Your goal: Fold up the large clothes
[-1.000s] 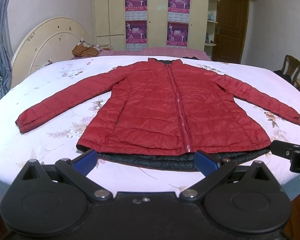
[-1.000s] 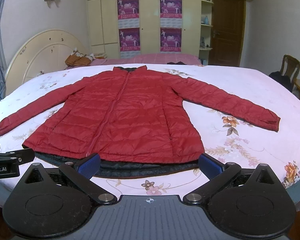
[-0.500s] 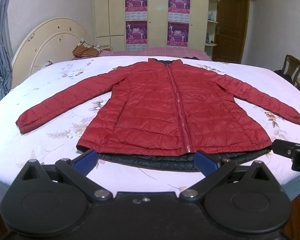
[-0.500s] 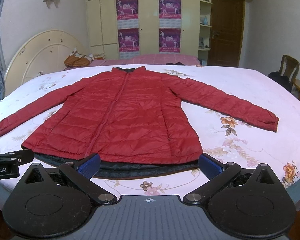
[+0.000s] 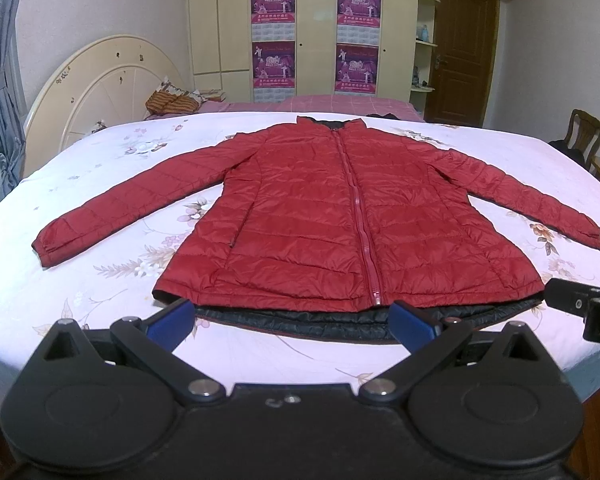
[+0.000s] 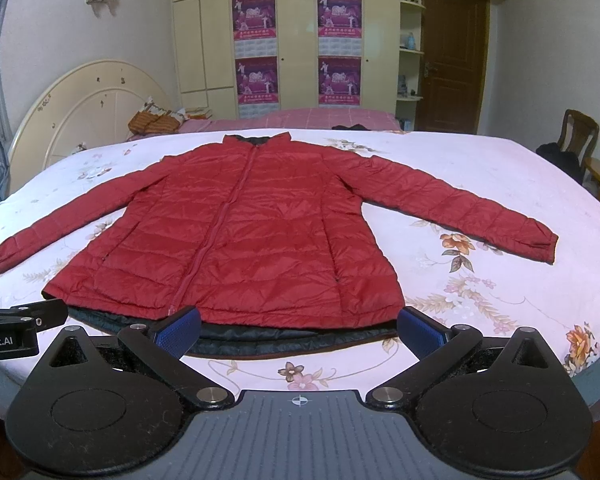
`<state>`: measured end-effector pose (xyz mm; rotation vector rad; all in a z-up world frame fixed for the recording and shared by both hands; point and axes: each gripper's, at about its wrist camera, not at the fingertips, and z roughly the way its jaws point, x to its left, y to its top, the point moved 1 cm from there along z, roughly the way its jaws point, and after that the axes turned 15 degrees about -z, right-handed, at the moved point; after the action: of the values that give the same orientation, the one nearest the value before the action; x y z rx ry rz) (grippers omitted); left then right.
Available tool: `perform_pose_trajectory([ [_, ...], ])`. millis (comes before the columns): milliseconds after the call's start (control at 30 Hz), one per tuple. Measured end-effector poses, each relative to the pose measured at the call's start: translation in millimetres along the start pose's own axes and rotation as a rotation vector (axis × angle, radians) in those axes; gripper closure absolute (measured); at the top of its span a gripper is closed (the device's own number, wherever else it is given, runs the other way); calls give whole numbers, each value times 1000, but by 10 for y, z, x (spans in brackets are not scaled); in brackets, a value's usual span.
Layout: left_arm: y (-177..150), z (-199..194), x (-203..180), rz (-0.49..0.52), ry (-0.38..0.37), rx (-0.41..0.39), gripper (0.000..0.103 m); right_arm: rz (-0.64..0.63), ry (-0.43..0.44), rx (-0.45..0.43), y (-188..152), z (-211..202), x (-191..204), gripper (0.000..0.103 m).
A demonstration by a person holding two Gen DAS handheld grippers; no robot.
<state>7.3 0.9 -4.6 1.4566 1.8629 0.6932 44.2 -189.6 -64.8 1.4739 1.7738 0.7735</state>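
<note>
Likely light, puffy, slick red down jacket point(image 5: 340, 220) flat on bed point(image 5: 100, 184); best pinched at hem; left gripper point(image 5: 292, 320) and right gripper point(image 6: 300, 330) both spread wide, empty.

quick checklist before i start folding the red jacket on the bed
1. red jacket lies flat, front up: ok
2. Zipper closed along the front: ok
3. Both sleeves spread out to the sides: ok
4. Left gripper open, holding nothing: ok
5. Right gripper open, holding nothing: ok
6. Hem even: not ok, the black lining sticks out below the red front.
</note>
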Motion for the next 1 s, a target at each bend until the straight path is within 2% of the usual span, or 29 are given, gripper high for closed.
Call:
perform_pose_trajectory([
  [1000,3,-28,5,-1,4,-6,0,0,-2,0,5,-8,4,0],
])
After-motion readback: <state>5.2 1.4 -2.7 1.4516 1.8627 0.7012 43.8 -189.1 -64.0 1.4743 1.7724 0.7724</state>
